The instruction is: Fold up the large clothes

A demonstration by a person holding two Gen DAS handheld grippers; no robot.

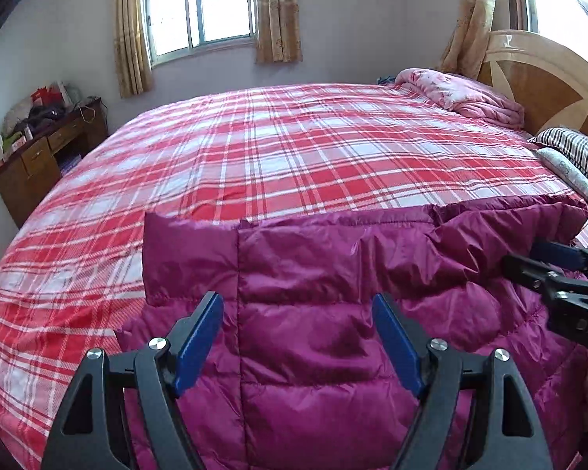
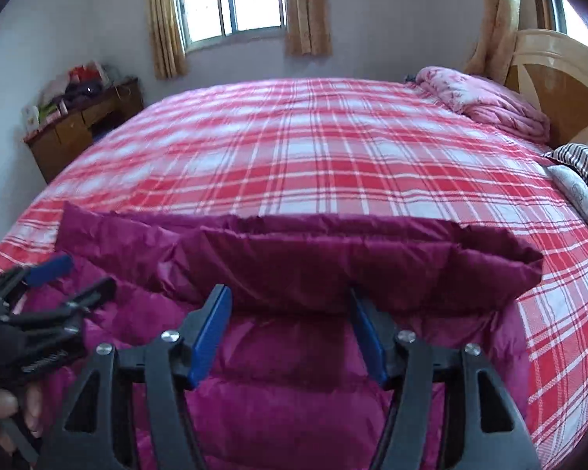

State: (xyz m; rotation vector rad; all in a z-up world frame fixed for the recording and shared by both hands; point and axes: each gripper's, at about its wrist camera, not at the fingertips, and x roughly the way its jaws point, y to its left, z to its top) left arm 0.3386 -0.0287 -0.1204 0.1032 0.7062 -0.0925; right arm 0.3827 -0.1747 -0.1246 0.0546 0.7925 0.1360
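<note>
Magenta quilted puffer coat [image 1: 313, 305] folded on near edge of red plaid bed [image 1: 254, 149].

Cluttered wooden desk [image 1: 47, 149] far left, pink quilt [image 1: 462, 94] by headboard [image 1: 548, 78]. Glossy, puffy fabric. Left gripper [image 1: 298, 340] spread wide, right gripper [image 2: 290, 333] parted, both seemingly gripping nothing, over coat.

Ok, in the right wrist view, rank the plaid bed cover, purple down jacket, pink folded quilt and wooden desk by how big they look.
1. Plaid bed cover
2. Purple down jacket, enlarged by nearness to the camera
3. Pink folded quilt and wooden desk: they look alike, and both are far off, so no ranking.
</note>
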